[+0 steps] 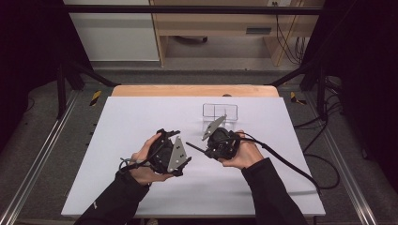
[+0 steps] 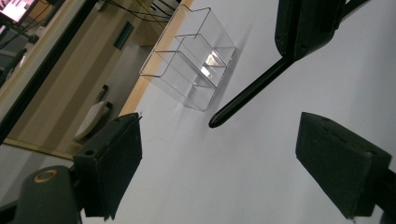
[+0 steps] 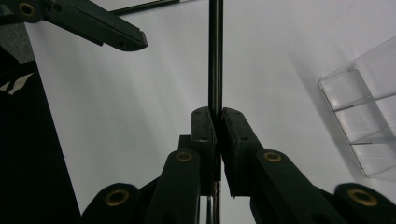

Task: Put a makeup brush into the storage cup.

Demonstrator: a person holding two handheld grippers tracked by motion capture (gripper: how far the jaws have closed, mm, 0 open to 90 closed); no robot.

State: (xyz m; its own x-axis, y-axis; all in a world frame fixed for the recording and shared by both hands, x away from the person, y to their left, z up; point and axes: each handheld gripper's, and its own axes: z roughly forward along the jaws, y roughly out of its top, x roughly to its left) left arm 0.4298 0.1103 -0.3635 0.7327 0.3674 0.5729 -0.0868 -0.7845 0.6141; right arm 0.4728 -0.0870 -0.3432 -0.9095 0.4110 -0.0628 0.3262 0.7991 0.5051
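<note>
**Pen held, organiser waiting**

The right claw (image 3: 217, 135) is clamped on a black pen (image 2: 247, 95) above the desk (image 1: 141, 122); the left claw (image 2: 219, 158) gapes, empty. Next, likely: carry the pen into the clear organiser (image 1: 219, 111), tip down.

No readable text, label, brand, number or sign is found in any of the three views. A small pale mark is seen on the person's left sleeve (image 1: 95, 205) in the high view, but it is too small to be read. Pale marks are seen on a dark surface (image 3: 14, 86) at the left edge of the right gripper view; no letters can be made out in them. A bright screen (image 2: 16, 8) is seen in the far corner of the left gripper view, and its content is too blurred to be read.
</note>
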